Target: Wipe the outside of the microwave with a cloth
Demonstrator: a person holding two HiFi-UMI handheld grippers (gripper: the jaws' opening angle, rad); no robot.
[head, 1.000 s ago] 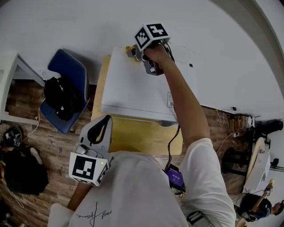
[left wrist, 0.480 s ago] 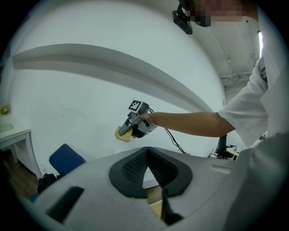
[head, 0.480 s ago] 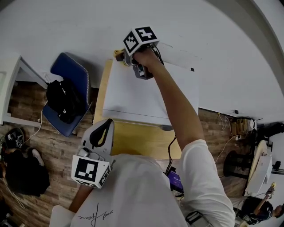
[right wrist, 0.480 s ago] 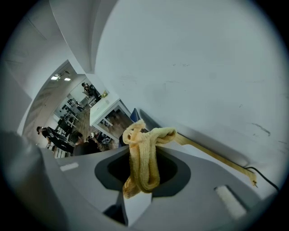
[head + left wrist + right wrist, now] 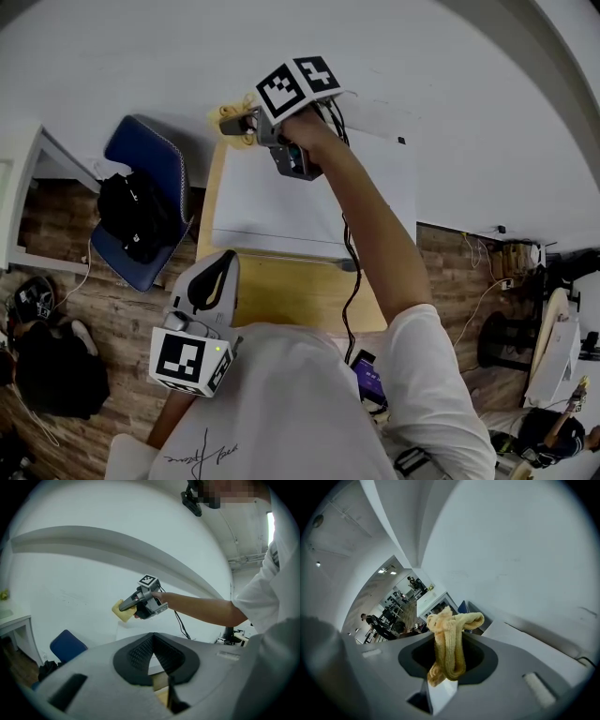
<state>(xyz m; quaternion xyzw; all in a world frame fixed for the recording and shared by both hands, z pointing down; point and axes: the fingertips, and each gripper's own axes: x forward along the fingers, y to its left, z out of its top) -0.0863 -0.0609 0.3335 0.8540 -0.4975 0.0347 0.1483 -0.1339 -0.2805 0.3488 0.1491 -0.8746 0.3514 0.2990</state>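
Observation:
The white microwave [image 5: 309,192] stands on a wooden table [image 5: 291,298] against the wall. My right gripper [image 5: 246,122] is shut on a bunched yellow cloth [image 5: 231,118] and reaches just past the microwave's back left corner, close to the wall. In the right gripper view the cloth [image 5: 450,644] hangs folded between the jaws of the right gripper [image 5: 447,663], with the microwave's top [image 5: 525,637] to the right. My left gripper [image 5: 217,267] is held back near my chest, jaws together and empty. From the left gripper [image 5: 157,658] I see the cloth [image 5: 122,611] lifted in the air.
A blue chair [image 5: 155,155] with a black bag [image 5: 136,211] stands left of the table. A white desk [image 5: 19,178] is at the far left. A black cable [image 5: 352,281] trails along my right arm. The white wall [image 5: 141,56] lies right behind the microwave.
My right gripper has slid left along the microwave's back edge, carrying the cloth off the top and past the back left corner. The left gripper has stayed where it was.

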